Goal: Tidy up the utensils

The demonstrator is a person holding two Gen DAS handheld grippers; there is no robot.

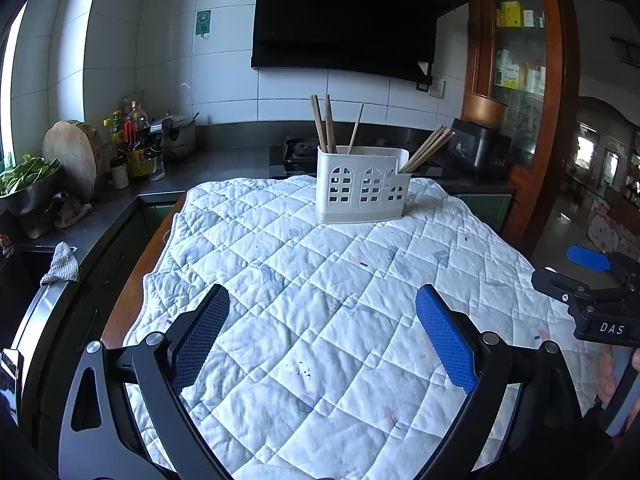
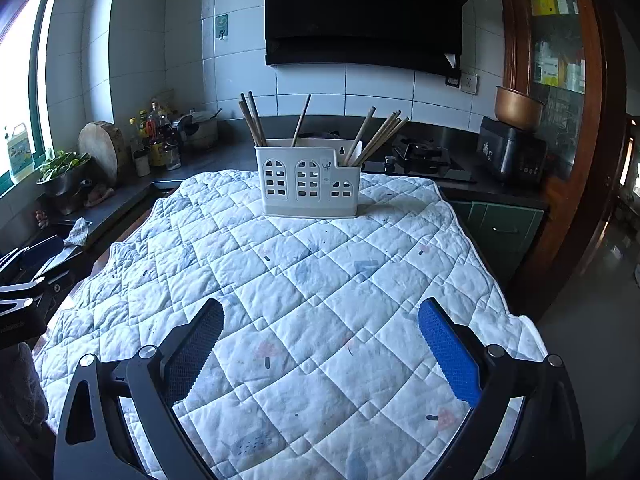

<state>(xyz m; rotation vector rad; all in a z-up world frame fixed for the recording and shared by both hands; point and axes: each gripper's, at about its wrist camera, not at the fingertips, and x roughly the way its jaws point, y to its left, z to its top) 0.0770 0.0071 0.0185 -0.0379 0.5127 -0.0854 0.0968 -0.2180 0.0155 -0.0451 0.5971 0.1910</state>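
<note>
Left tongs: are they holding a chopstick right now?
No, the left tongs are open with only the quilted cloth between them; the chopsticks all stand in the white holder.

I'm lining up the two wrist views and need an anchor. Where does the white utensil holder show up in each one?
Left wrist: the white utensil holder stands right of centre, at the far end of the quilted cloth.
Right wrist: the white utensil holder stands at about centre, again at the cloth's far end.
Shared landmark: the black range hood on the tiled wall, above and behind the holder in both.
</note>
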